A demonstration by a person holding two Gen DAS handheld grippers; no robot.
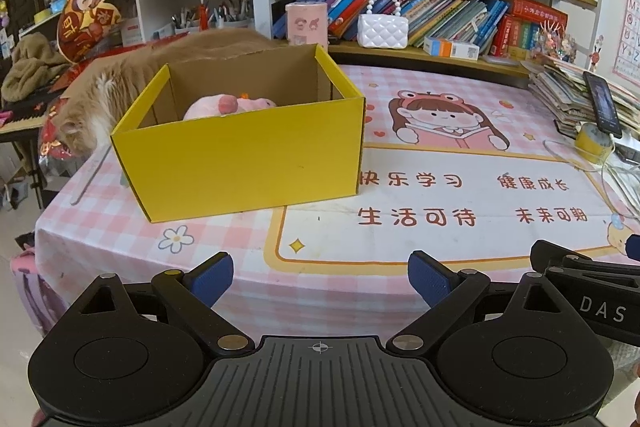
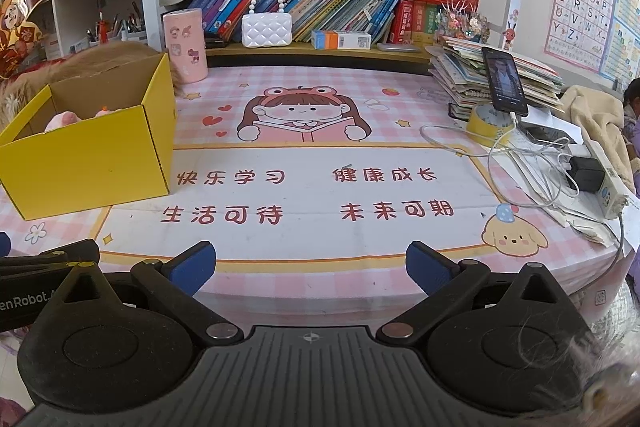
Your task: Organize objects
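An open yellow cardboard box (image 1: 240, 155) stands on the left part of the pink checked table mat (image 1: 460, 239). A pink plush toy (image 1: 228, 106) lies inside it, partly hidden by the box wall. In the right wrist view the same box (image 2: 92, 163) sits at the left with the plush toy (image 2: 66, 119) peeking over its rim. My left gripper (image 1: 320, 277) hovers open over the table's near edge with nothing between its blue pads. My right gripper (image 2: 311, 267) is open too and holds nothing, right of the left one.
An orange cat (image 1: 112, 95) lies behind and left of the box. A pink cylinder (image 2: 185, 45) stands behind the box. At the right are a pile of books (image 2: 492, 75), a propped phone (image 2: 505, 81), a yellow tape roll (image 2: 490, 125), cables and a power strip (image 2: 604, 179). Bookshelves fill the back.
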